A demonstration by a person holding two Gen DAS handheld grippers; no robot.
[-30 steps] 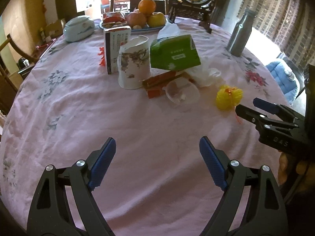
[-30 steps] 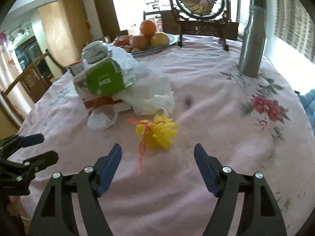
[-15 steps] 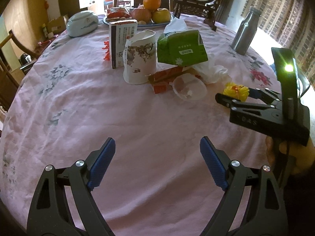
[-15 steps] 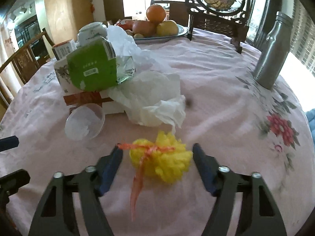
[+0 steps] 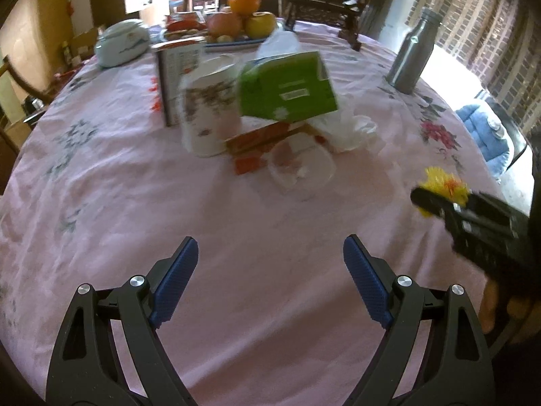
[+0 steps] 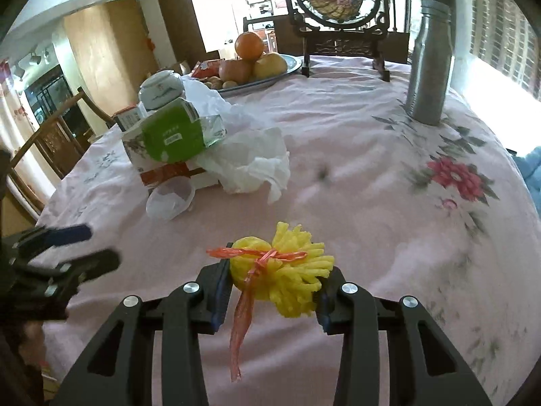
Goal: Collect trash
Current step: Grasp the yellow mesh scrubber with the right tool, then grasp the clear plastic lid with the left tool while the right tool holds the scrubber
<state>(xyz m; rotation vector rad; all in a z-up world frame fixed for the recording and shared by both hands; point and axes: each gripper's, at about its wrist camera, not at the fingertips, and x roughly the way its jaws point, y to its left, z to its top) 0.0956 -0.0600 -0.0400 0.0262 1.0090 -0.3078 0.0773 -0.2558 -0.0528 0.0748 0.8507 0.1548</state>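
Note:
A yellow foam net tied with an orange ribbon point(image 6: 287, 270) sits between the fingers of my right gripper point(image 6: 274, 291), which is shut on it just above the pink tablecloth point(image 6: 372, 209). In the left wrist view the same yellow net point(image 5: 443, 186) shows at the right, in the right gripper point(image 5: 436, 199). My left gripper point(image 5: 268, 277) is open and empty over bare cloth. A crumpled white plastic bag point(image 6: 250, 162), a clear plastic cup point(image 6: 170, 199) and a red and white carton point(image 6: 172, 172) lie mid-table.
A green tissue box point(image 5: 287, 88), a flowered white pitcher point(image 5: 208, 115) and a printed box point(image 5: 175, 77) stand mid-table. A fruit plate point(image 6: 257, 64), a lidded jar point(image 6: 160, 89), a steel bottle point(image 6: 429, 67) and a framed ornament point(image 6: 338, 3) stand further back. Chairs surround the table.
My right gripper moved forward around the yellow net and closed on it. The left gripper stayed open and shifted slightly.

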